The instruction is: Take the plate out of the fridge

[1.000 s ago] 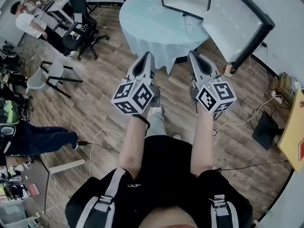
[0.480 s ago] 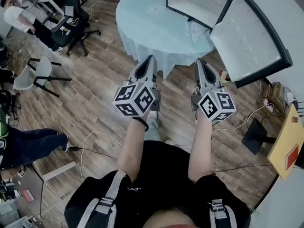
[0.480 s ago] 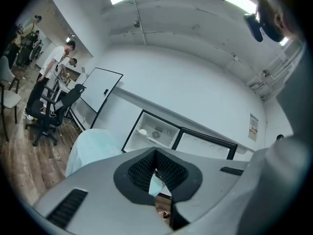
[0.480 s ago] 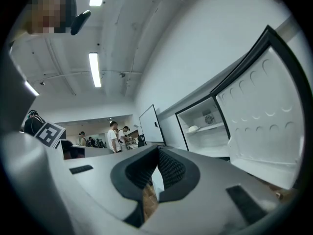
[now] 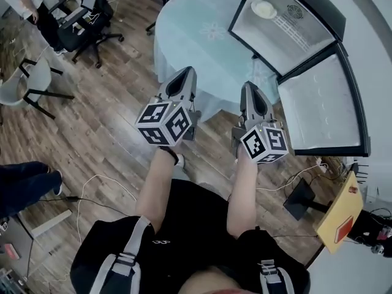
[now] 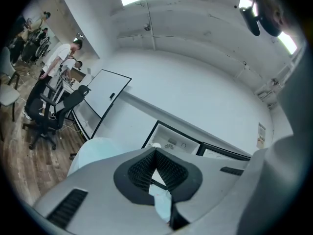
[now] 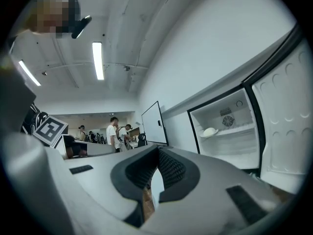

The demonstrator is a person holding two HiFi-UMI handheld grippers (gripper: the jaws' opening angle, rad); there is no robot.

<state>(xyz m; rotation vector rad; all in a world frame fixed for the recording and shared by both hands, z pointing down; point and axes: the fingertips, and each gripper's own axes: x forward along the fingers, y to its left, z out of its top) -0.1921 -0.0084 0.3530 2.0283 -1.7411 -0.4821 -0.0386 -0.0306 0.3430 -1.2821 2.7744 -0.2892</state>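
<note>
A small fridge [image 5: 288, 26] stands open at the upper right of the head view, its door [image 5: 318, 112] swung out. A white plate [image 5: 264, 8] lies on its upper shelf. The right gripper view shows the plate [image 7: 210, 131] on that shelf, well ahead. The left gripper view catches the plate [image 6: 156, 144] just above the jaw tips. My left gripper [image 5: 185, 72] and right gripper [image 5: 250, 86] are held side by side above the floor, short of the fridge. Both are shut with nothing between the jaws.
A round table with a pale blue cloth [image 5: 202, 41] stands just left of the fridge, ahead of both grippers. Office chairs [image 5: 79, 29] and a white chair [image 5: 30, 84] stand at the left. Cables [image 5: 98, 188] run over the wooden floor. A whiteboard [image 7: 154, 124] stands beyond.
The head view has swung right and up, so the fridge's inside and the plate now show. Both grippers have kept shut and stayed side by side.
</note>
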